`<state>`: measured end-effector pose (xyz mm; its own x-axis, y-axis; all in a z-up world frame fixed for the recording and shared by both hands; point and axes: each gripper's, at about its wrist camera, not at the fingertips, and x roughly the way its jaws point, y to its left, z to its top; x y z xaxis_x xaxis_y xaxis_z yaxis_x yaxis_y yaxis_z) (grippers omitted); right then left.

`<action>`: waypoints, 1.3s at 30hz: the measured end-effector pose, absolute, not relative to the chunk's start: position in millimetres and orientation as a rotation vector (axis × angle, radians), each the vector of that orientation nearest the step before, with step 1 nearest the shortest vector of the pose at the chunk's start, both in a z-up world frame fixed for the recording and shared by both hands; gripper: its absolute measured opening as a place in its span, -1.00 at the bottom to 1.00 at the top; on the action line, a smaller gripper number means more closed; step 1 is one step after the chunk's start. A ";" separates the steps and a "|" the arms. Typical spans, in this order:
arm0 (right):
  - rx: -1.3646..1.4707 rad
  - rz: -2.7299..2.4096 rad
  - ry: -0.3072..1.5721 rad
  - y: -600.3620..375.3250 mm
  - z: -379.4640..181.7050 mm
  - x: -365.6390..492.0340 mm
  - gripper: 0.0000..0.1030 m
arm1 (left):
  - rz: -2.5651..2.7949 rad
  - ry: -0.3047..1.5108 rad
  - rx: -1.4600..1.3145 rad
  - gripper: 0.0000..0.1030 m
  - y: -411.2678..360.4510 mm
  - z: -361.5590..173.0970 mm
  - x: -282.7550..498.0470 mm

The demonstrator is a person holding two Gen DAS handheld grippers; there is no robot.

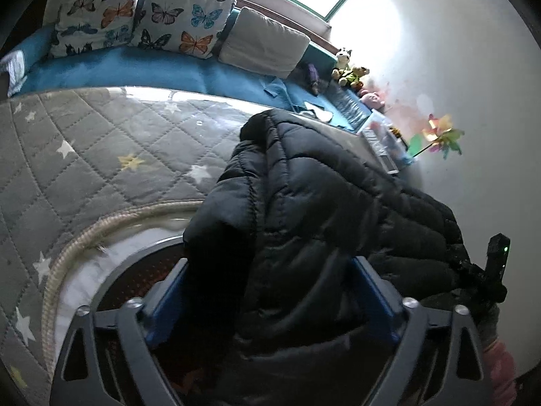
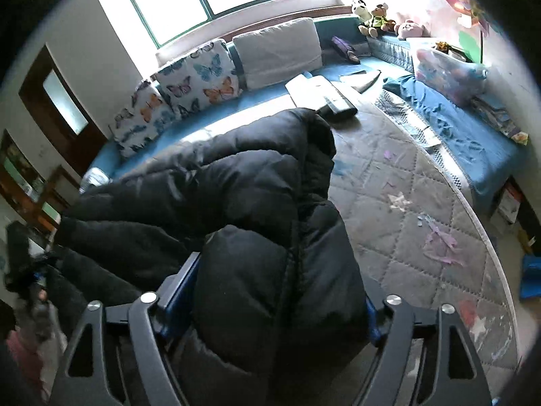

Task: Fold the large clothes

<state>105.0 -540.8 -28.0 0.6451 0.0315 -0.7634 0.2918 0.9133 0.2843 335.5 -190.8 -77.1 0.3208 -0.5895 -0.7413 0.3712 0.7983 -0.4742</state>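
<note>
A black quilted puffer jacket (image 1: 304, 196) is held up over a round table with a grey star-patterned quilted cover (image 1: 84, 155). My left gripper (image 1: 270, 277) is shut on a thick fold of the jacket between its blue fingers (image 1: 169, 297). My right gripper (image 2: 280, 291) is shut on another bunched part of the same jacket (image 2: 236, 203), which hangs between the two grippers. The right gripper also shows at the right edge of the left wrist view (image 1: 493, 270). The fingertips are hidden by the fabric.
A blue bench (image 2: 257, 101) with butterfly cushions (image 2: 199, 77) and a white cushion (image 2: 280, 50) runs behind the table. Soft toys (image 2: 372, 17), a plastic box (image 2: 449, 71) and papers (image 2: 314, 88) lie at the far right. Paper scraps (image 2: 439, 240) litter the table cover.
</note>
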 end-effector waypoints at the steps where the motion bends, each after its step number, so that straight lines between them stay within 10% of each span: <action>1: 0.406 -0.173 0.879 -542.8 -31.2 107.2 0.84 | -0.630 1.074 -0.227 1.00 -190.8 -81.1 335.8; 21: 0.223 -0.181 0.726 -512.6 77.9 92.4 0.85 | -0.693 0.865 -0.060 1.00 -209.8 69.7 282.1; 39: 0.290 -0.264 0.888 -523.4 -8.0 161.9 0.85 | -0.727 0.987 0.002 0.90 -277.8 -17.0 321.6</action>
